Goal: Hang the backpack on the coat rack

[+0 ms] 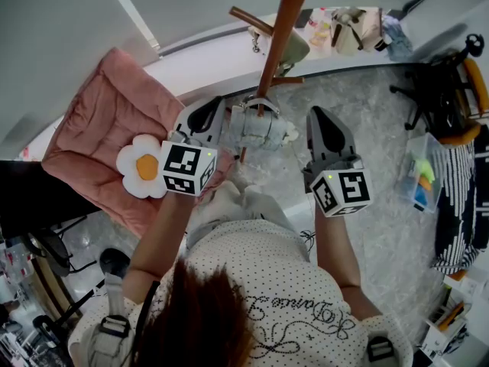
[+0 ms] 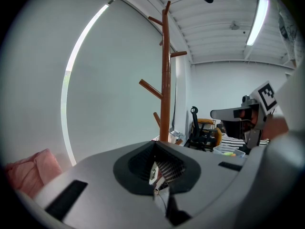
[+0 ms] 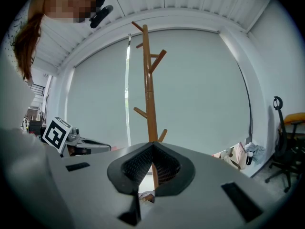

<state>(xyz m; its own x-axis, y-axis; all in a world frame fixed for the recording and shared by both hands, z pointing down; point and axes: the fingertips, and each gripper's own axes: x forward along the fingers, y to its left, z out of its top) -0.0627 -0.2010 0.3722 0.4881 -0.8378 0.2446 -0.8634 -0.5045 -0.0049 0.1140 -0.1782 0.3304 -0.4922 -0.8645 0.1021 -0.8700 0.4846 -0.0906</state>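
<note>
Grey backpack (image 1: 256,127) against coat rack (image 1: 281,29) pole, between both grippers, above marbled floor (image 1: 374,228). Left gripper (image 1: 217,113) fingers closed on pale backpack tag. Right gripper (image 1: 319,115) fingers closed, holding nothing. Pink cushion (image 1: 107,121) with egg-shaped pillow (image 1: 145,167) at left. Office chair (image 1: 443,90) at right.

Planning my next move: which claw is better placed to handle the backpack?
Probably left: the left claw sits against the backpack beside the coat rack; the right claw, also shut, stands apart.
</note>
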